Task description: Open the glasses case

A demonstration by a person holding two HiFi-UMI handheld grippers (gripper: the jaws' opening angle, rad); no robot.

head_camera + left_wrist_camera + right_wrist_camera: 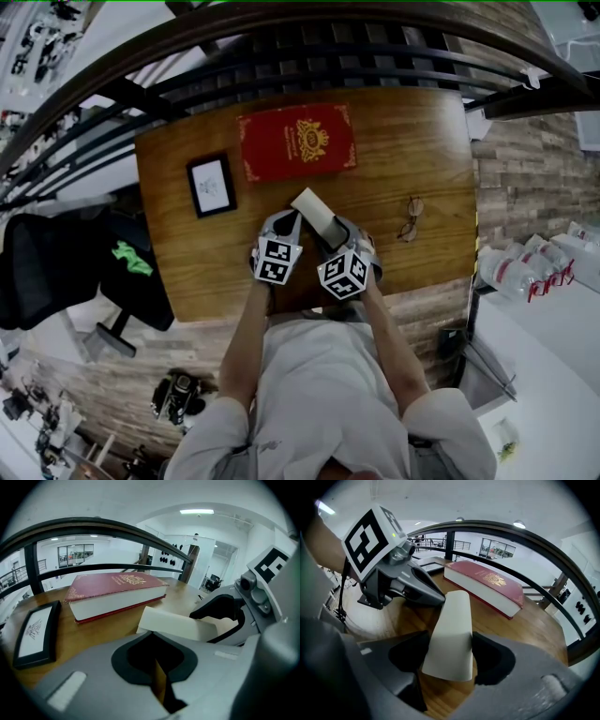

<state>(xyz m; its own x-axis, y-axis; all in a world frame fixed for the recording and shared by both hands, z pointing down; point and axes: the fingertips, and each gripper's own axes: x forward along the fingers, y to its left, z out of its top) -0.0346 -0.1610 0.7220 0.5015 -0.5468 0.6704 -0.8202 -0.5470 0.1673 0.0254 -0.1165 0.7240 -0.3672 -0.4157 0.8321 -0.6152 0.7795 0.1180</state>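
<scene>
Cream glasses case (452, 630): lies lengthwise between right claw (449, 656) jaws, spread wide, ungripped.
Left claw (154, 663): clenched, beside case's far end.

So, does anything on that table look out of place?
Nothing spilled or broken. The cream glasses case sits diagonally, unlike the neater red book, and the glasses lie loose to its right.

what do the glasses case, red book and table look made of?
Glasses case: smooth matte cream shell, plastic or faux leather; no grain or stitching shows to decide.
Red book: hardcover, red leatherette-looking boards, gilt emblem and border, pale paper block.
Table: wood or veneer, brown with visible grain, slight sheen.
</scene>
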